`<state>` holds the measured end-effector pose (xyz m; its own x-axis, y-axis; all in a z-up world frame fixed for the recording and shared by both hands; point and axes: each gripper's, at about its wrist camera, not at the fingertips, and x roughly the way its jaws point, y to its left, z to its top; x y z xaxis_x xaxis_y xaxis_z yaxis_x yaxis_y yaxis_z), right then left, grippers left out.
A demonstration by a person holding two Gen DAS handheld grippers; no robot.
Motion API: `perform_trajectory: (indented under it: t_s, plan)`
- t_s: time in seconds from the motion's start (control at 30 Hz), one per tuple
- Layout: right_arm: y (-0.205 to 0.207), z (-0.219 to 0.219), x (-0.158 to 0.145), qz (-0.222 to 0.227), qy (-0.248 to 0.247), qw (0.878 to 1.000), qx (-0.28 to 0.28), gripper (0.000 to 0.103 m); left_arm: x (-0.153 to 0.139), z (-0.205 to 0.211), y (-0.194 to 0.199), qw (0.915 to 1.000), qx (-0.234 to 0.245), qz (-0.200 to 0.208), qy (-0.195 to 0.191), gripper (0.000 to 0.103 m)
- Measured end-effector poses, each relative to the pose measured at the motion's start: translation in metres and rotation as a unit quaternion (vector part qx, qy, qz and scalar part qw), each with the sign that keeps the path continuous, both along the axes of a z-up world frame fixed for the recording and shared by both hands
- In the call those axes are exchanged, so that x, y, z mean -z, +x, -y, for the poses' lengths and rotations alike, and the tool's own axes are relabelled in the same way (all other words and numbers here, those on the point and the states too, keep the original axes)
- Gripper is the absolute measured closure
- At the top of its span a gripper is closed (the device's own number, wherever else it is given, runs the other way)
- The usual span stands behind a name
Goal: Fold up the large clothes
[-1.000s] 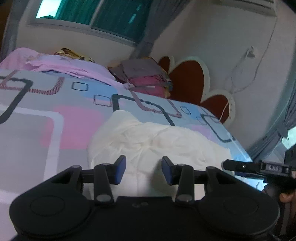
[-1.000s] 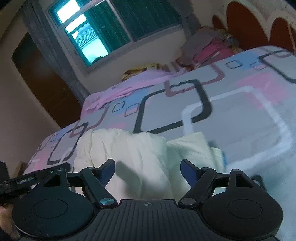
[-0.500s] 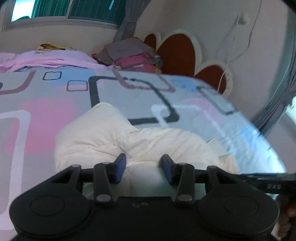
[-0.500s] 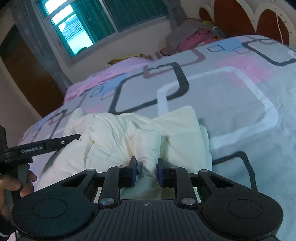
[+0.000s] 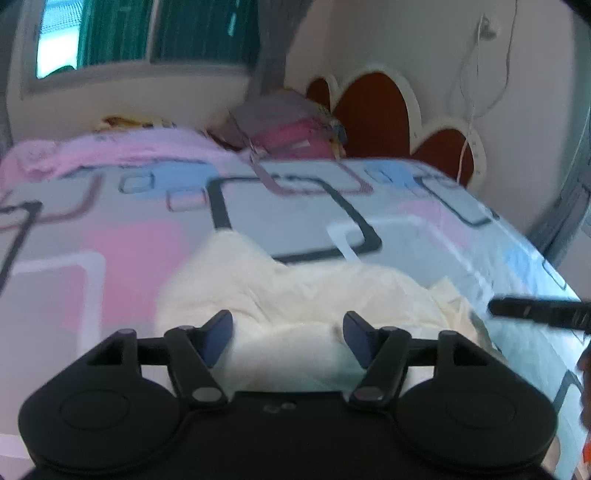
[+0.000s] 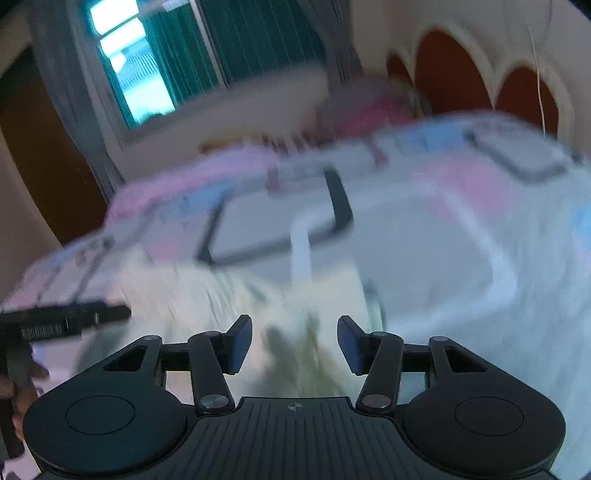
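A crumpled cream garment (image 5: pixel 303 291) lies bunched on the patterned bed sheet (image 5: pixel 122 251), near the bed's front edge. My left gripper (image 5: pixel 288 325) hovers just over its near side; the jaws are opening and the pads touch no cloth. In the blurred right wrist view the garment (image 6: pixel 229 295) lies under my right gripper (image 6: pixel 294 328), whose jaws are also opening, with cloth below the gap but not pinched. Each gripper shows as a black bar in the other's view: the right gripper (image 5: pixel 539 314) and the left gripper (image 6: pixel 66 319).
A stack of folded clothes (image 5: pixel 288 125) sits at the head of the bed by the red scalloped headboard (image 5: pixel 369 107). A pink blanket (image 5: pixel 110 155) lies along the far side under the window (image 5: pixel 147 33). A cable (image 5: pixel 469 110) hangs on the wall. A hand (image 6: pixel 22 391) holds the left gripper.
The right gripper pinched a fold of the cream garment half a second ago and has let it go. The left jaws have spread wider. Both views have shifted and blurred.
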<state>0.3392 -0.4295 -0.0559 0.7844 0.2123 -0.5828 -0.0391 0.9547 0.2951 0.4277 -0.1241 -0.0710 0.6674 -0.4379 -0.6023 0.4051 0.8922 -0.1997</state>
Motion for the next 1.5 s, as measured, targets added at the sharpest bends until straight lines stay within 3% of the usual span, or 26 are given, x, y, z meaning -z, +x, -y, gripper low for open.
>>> perform_trajectory:
  t_s: [0.13, 0.17, 0.33, 0.47, 0.63, 0.7, 0.87, 1.0, 1.1, 1.33, 1.5]
  plan:
    - [0.042, -0.045, -0.021, 0.008, -0.025, 0.998, -0.064, 0.057, -0.002, -0.010, 0.020, 0.9989, -0.042, -0.019, -0.008, 0.056]
    - [0.053, -0.057, -0.020, 0.004, -0.030, 0.996, -0.080, 0.064, -0.002, -0.012, 0.025, 0.9984, -0.049, -0.021, -0.019, 0.056]
    - [0.090, -0.094, 0.021, -0.067, -0.093, 0.988, -0.103, 0.071, 0.016, -0.008, 0.050, 0.9955, -0.060, -0.056, -0.049, 0.055]
    - [0.089, -0.085, 0.056, -0.076, -0.080, 0.990, -0.093, 0.071, 0.037, 0.003, 0.056, 0.9959, -0.047, -0.074, -0.023, 0.054]
    - [0.095, -0.082, 0.074, -0.081, -0.061, 0.992, -0.080, 0.071, 0.047, 0.014, 0.057, 0.9964, -0.041, -0.073, 0.015, 0.054]
    - [0.094, -0.087, 0.075, -0.075, -0.078, 0.991, -0.084, 0.071, 0.047, 0.016, 0.056, 0.9964, -0.036, -0.072, 0.028, 0.054]
    - [0.083, -0.080, 0.059, -0.075, -0.069, 0.991, -0.087, 0.070, 0.030, 0.014, 0.044, 0.9967, -0.025, -0.063, 0.045, 0.055]
    - [0.039, -0.066, 0.019, -0.025, -0.051, 0.994, -0.095, 0.070, -0.012, 0.006, -0.007, 0.9991, -0.016, -0.001, 0.039, 0.055]
    - [0.003, -0.062, 0.006, -0.014, -0.066, 0.991, -0.113, 0.070, -0.026, 0.005, -0.041, 0.9994, -0.005, 0.019, 0.028, 0.055]
    - [-0.059, -0.055, 0.017, -0.028, -0.092, 0.989, -0.116, 0.070, -0.016, 0.001, -0.100, 0.9999, 0.012, 0.004, 0.006, 0.055]
    - [-0.072, -0.051, 0.044, -0.055, -0.090, 0.988, -0.115, 0.071, 0.010, 0.006, -0.108, 0.9991, 0.025, -0.018, 0.028, 0.053]
